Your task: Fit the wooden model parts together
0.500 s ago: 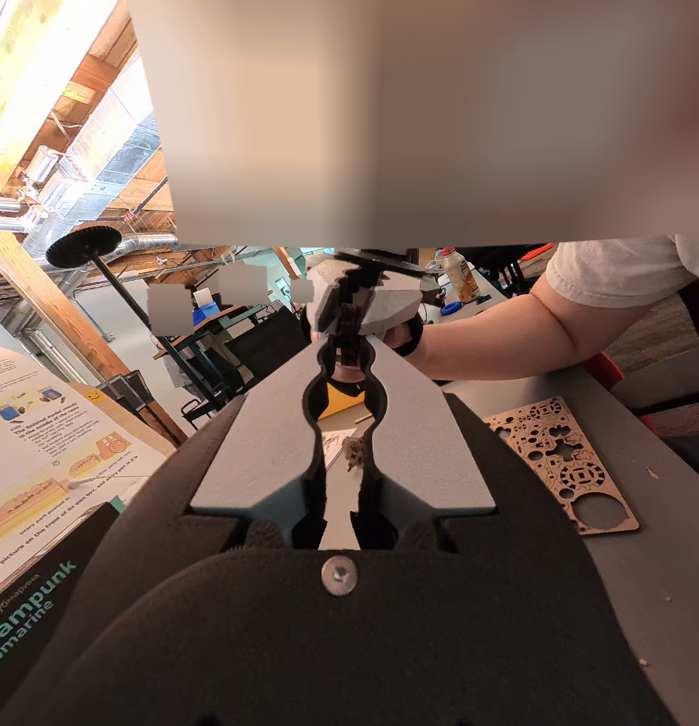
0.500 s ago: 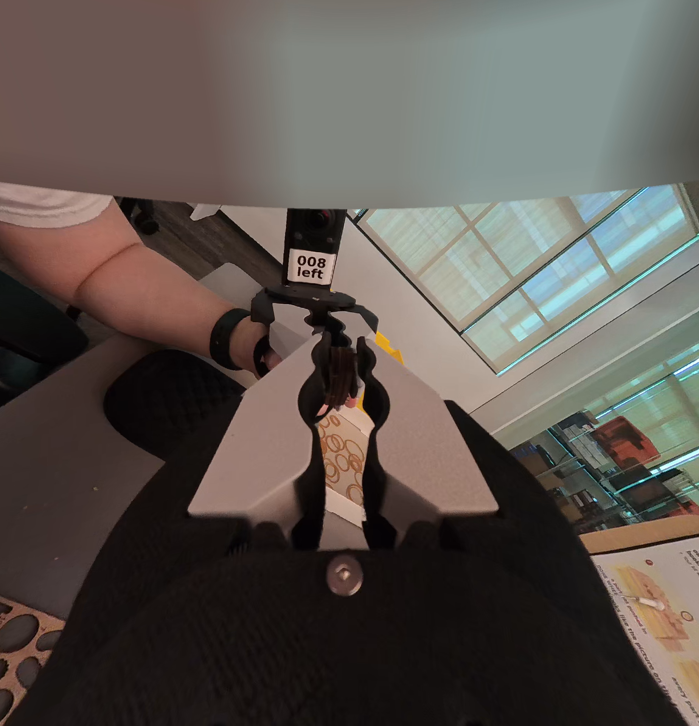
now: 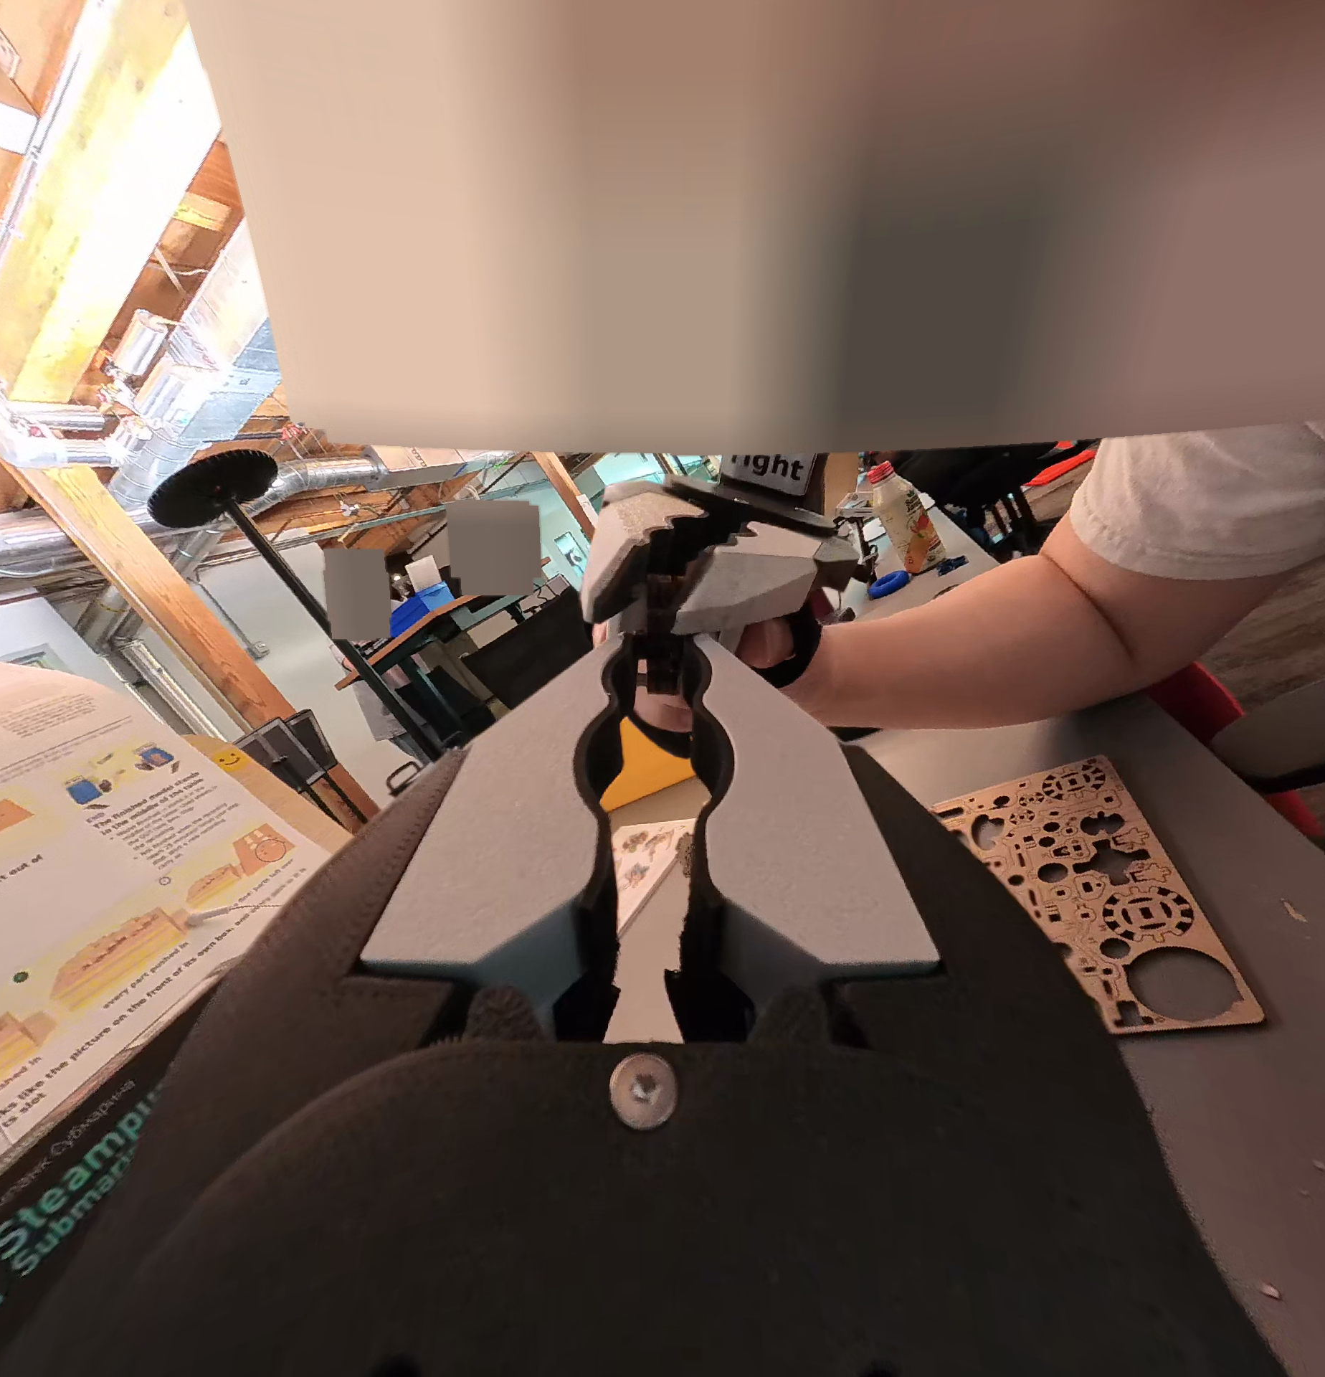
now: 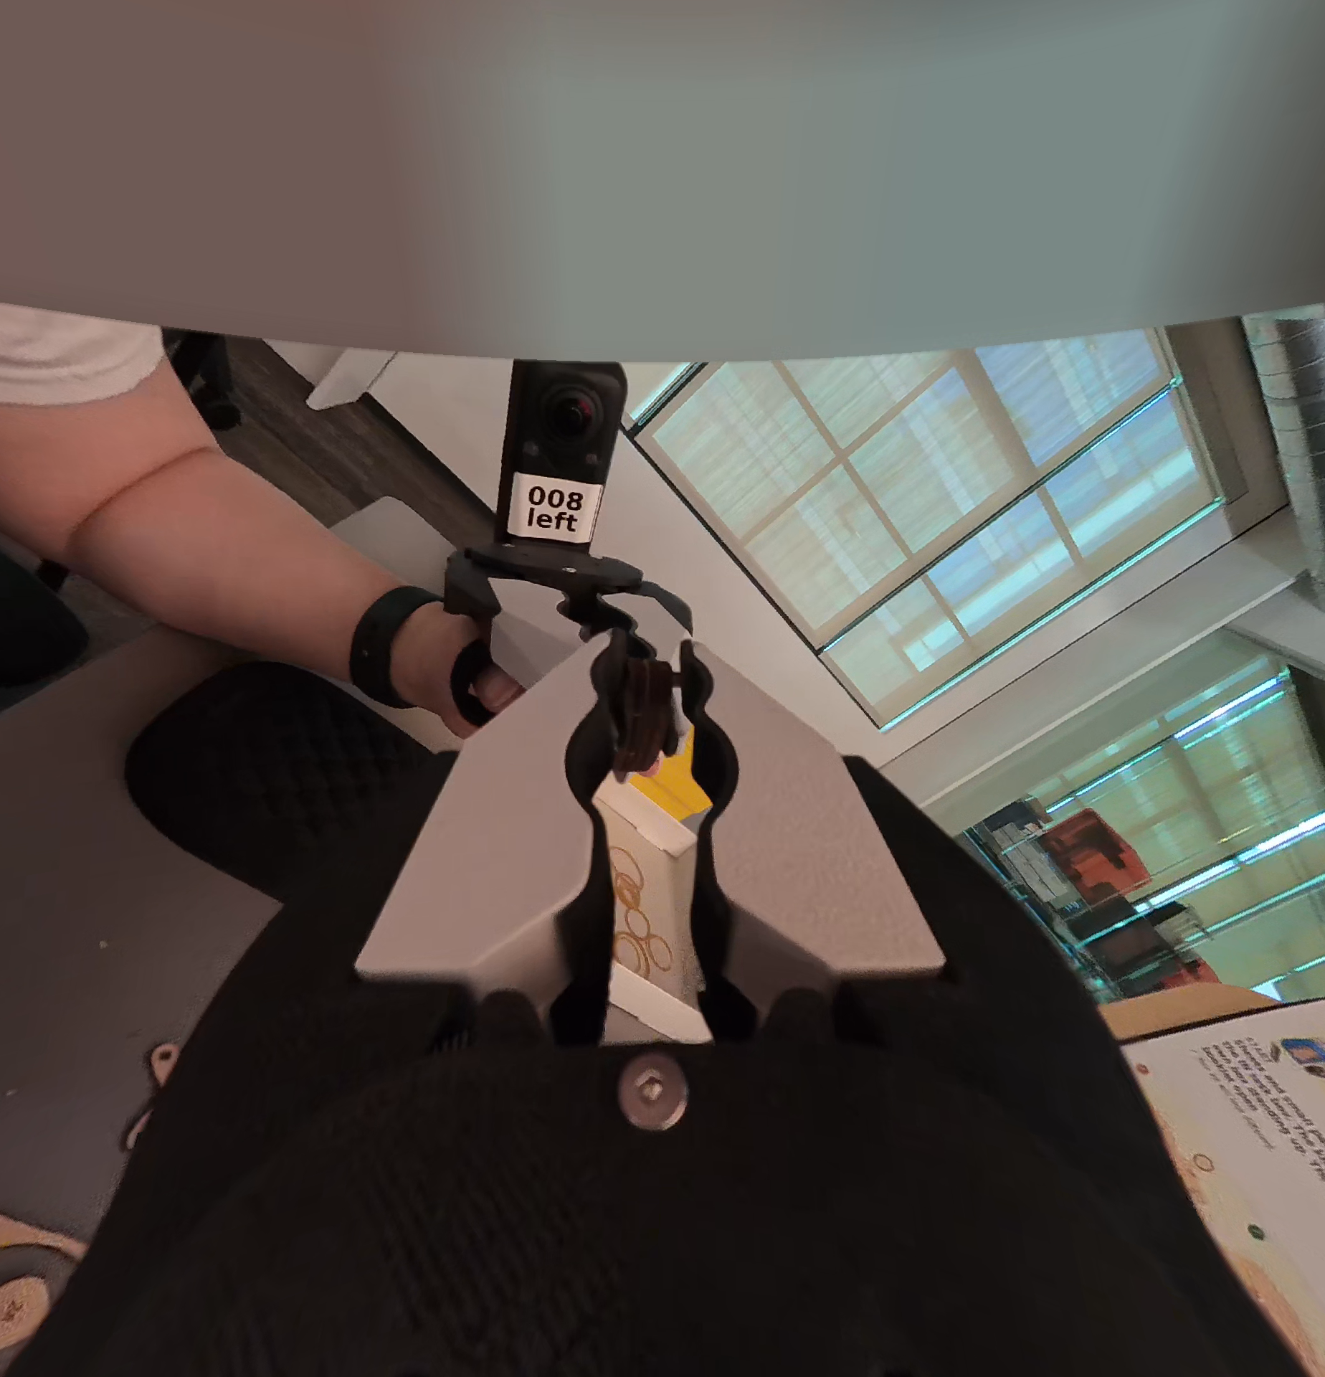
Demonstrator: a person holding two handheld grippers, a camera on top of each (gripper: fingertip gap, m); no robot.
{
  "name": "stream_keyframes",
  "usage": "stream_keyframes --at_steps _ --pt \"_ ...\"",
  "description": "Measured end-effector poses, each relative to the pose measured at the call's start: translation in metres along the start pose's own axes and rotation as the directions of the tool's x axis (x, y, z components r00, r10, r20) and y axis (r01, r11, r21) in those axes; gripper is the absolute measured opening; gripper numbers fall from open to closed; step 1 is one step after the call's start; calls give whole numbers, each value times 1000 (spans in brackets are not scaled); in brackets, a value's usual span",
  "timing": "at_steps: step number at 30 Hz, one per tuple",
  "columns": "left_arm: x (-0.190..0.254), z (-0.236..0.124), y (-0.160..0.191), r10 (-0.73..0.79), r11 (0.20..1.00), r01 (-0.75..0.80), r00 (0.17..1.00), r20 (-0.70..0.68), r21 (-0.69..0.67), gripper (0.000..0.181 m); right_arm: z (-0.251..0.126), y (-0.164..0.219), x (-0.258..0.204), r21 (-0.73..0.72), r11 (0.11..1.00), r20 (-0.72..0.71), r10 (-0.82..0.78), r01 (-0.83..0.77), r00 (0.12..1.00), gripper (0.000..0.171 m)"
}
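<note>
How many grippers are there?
2. The left gripper and right gripper meet tip to tip above the table, pinching wooden parts between them.

My left gripper (image 3: 659, 674) pinches a small dark wooden part (image 3: 661, 663), and the right gripper (image 3: 656, 596) meets it tip to tip, up above the grey table (image 3: 1240, 1118). A punched-out wooden sheet (image 3: 1077, 887) lies flat (right side).

Left gripper (image 3: 661, 674) and right gripper (image 4: 648, 689) met tip to tip at frame center, jaws nearly closed, each clamping something small and dark.
</note>
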State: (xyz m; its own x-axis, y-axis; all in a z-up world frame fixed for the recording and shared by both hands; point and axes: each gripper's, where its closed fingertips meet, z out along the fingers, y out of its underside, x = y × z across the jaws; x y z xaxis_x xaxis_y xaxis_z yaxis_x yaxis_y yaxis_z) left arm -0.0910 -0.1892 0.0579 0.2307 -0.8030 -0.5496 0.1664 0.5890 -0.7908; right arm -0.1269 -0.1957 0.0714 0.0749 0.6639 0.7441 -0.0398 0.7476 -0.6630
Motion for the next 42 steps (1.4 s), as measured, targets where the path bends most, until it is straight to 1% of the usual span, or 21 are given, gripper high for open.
stream_keyframes --at_steps 5,17,19,21,26,31,35,38,42 --pt "0 1 0 17 1000 -17 1000 13 2 9 -1 1 0 -26 999 -12 -22 21 1000 12" --pt "-3 0 -3 16 1000 -17 999 33 14 10 1 -2 4 1 999 -66 -34 34 997 12" --pt "-3 -1 -1 28 1000 -28 999 29 0 9 1 -1 2 21 1000 -25 -2 2 1000 12" --pt "-5 1 2 43 999 -41 998 53 -22 9 -1 1 6 10 1000 -36 -7 8 999 13" --pt "-11 -1 3 63 998 -61 993 95 -22 9 -2 4 12 5 1000 -78 1 -1 997 16" --pt "-23 -8 -5 100 995 -102 981 168 4 9 -8 3 17 21 999 -63 26 -25 998 12" --pt "-21 -7 -4 110 994 -110 982 151 -11 9 -10 -1 16 42 998 -39 41 -39 998 10" --pt "-19 -6 -2 103 995 -101 986 134 -16 9 -8 3 13 10 999 -12 35 -35 999 11" --pt "-17 -6 -2 81 997 -80 990 113 -18 9 -9 3 13 13 999 -2 51 -51 999 10"
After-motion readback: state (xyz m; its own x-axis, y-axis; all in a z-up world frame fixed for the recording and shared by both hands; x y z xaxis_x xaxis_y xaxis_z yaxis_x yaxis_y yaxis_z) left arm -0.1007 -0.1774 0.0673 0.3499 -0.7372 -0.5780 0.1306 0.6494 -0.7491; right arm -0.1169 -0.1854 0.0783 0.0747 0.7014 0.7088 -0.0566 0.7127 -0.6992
